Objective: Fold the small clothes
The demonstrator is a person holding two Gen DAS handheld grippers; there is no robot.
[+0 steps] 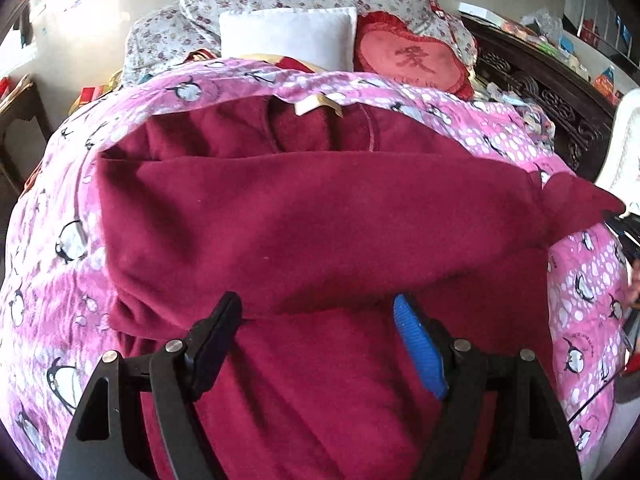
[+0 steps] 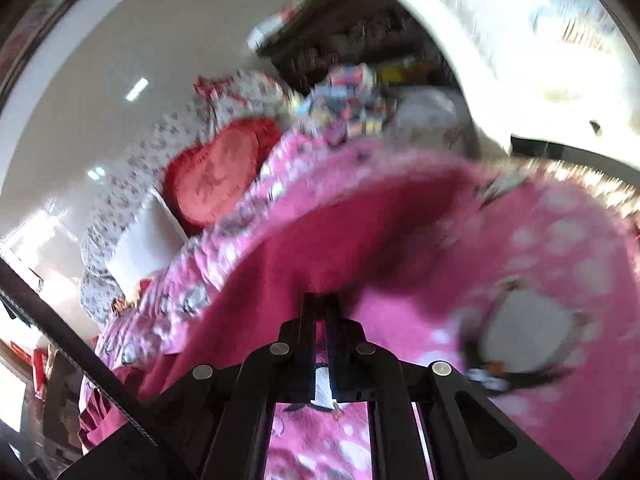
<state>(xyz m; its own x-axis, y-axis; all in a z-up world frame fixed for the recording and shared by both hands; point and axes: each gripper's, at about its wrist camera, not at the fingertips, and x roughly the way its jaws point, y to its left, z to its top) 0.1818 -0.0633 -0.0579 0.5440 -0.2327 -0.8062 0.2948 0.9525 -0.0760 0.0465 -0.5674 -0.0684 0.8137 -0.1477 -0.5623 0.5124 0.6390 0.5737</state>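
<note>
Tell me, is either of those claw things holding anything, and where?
The right gripper pinches the dark red garment at its edge. The left gripper is open above it, holding nothing.

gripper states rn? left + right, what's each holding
Left gripper: open, hovering over the maroon garment, gripping nothing.
Right gripper: shut on the maroon garment's edge, above the pink penguin blanket.
</note>
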